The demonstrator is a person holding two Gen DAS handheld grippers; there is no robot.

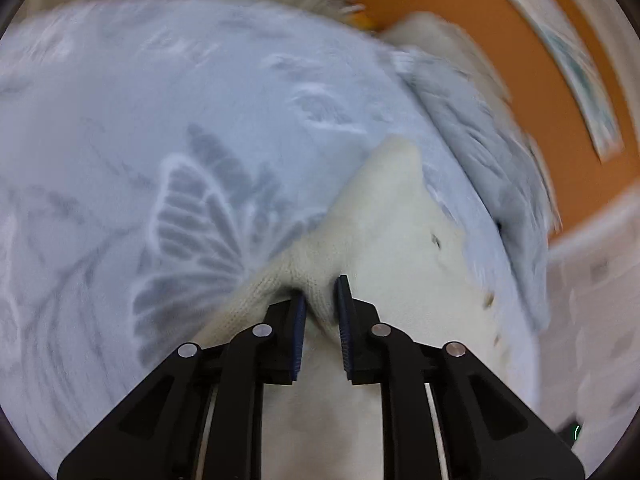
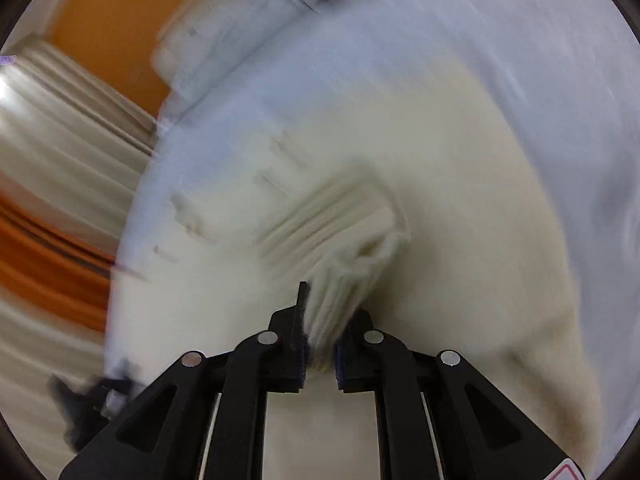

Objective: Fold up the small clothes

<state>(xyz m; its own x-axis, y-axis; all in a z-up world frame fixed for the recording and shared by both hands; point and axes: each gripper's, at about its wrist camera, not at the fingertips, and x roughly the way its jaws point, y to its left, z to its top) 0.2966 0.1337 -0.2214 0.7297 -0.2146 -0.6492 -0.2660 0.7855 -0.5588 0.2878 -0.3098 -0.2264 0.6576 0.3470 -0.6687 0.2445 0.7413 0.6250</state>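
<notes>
A cream knitted garment (image 1: 392, 248) lies on a pale blue bedspread with a butterfly pattern (image 1: 192, 208). My left gripper (image 1: 321, 296) is shut on a bunched edge of the cream knit, which spreads away to the right of the fingers. In the right wrist view the same cream garment (image 2: 440, 200) fills the middle, and my right gripper (image 2: 322, 312) is shut on a ribbed, folded edge of it (image 2: 340, 280). Both views are motion-blurred. Small dark marks like buttons show near the garment's edge (image 1: 436, 242).
The bedspread (image 2: 520, 40) covers a bed; a grey-blue pillow (image 1: 480, 128) lies at its far right end. Behind are an orange wall (image 1: 480, 20), a framed picture (image 1: 568, 64) and cream curtains (image 2: 60, 128). A dark object (image 2: 92, 400) shows at the lower left of the right wrist view.
</notes>
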